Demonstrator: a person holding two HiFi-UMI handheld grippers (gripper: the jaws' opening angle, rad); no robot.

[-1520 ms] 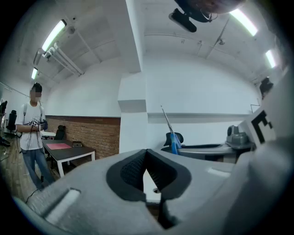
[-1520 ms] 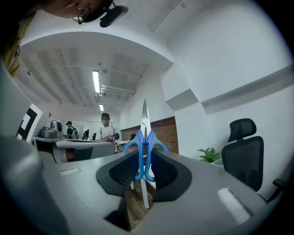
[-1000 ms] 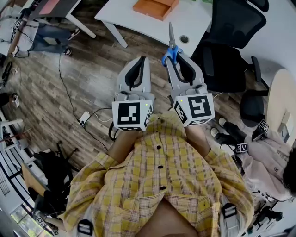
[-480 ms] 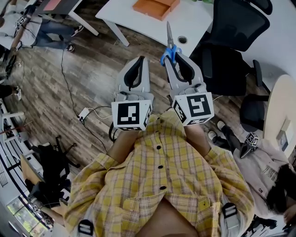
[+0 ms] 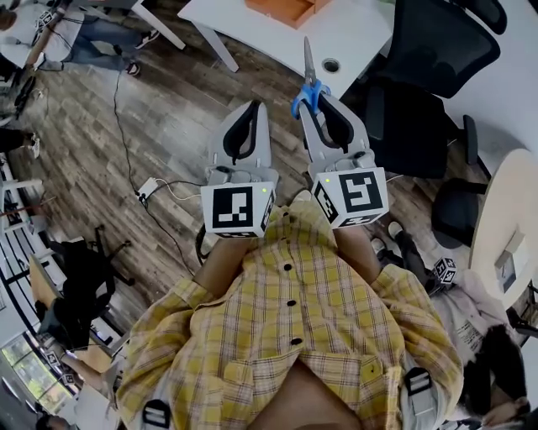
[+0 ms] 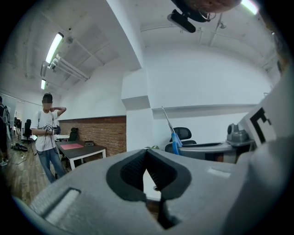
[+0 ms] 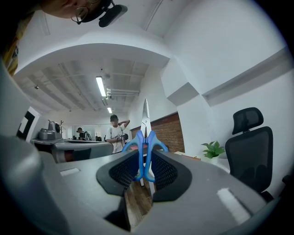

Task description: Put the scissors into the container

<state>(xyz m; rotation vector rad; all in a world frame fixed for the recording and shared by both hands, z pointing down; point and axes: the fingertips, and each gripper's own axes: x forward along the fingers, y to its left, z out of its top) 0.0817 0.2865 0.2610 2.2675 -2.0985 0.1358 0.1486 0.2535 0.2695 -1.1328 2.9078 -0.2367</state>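
The right hand-held gripper [image 5: 318,101] was closed on the blue handles of the scissors [image 5: 309,74], and its pads pressed on the two loops from both sides. The blades stood out beyond the jaw tips, and in the head view the point reached over the near edge of the white counter [image 5: 361,38]. The left hand-held gripper [image 5: 252,111] had its jaw tips together, with nothing between them. It was short of the counter, over the wooden floor [image 5: 160,109].

Both hands were hidden behind the marker cubes, so only the forearms in yellow checked sleeves [image 5: 370,252] could be seen. The two hand-held grippers were held side by side and close together in front of the chest, and both pointed about level toward the counter.

The orange container [image 5: 286,8] lay on the far part of the counter. The upper edge of the head view cut it off, so its inside could not be seen. A black chair [image 5: 424,76] stood just beside the counter.

I counted two hand-held grippers, one pair of scissors and one container.
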